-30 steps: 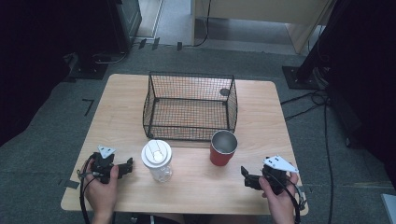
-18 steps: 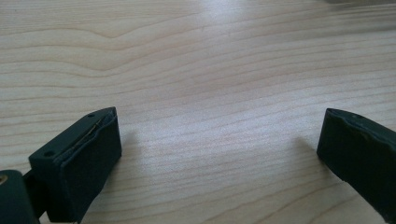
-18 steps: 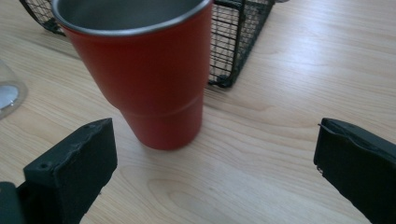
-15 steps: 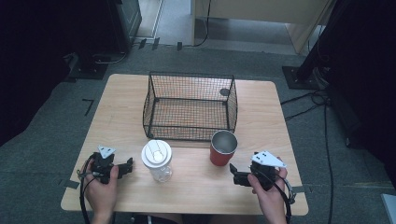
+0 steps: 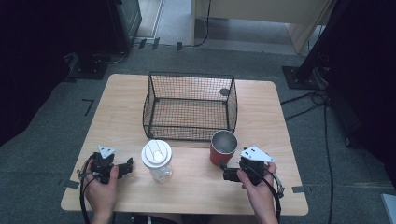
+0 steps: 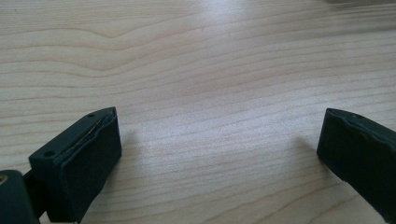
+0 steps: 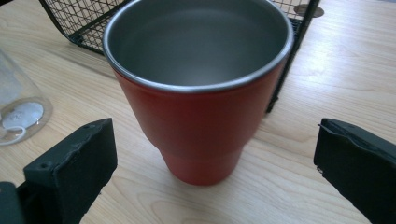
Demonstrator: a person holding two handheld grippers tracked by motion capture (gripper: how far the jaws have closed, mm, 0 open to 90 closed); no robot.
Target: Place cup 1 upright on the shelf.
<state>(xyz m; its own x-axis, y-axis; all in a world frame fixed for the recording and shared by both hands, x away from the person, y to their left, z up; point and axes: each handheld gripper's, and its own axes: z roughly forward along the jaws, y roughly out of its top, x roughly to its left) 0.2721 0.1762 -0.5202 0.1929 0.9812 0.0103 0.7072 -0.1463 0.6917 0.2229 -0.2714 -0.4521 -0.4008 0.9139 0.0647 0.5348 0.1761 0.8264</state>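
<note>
The red tumbler (image 7: 198, 93) is standing upright on the wooden table (image 5: 196, 191), just in front of the wire basket (image 5: 189, 105) and to the right of the clear lidded bottle (image 5: 157, 160). The right gripper (image 5: 225, 171) is pointing at it from just beside it — jaws spread wide, one on either side of the cup in the right gripper view, neither touching its wall. Nothing is sitting between them but the cup's lower body. The left gripper (image 5: 127, 165) is resting near the table's front left — its jaws are also gaping wide over bare wood, holding nothing.
</note>
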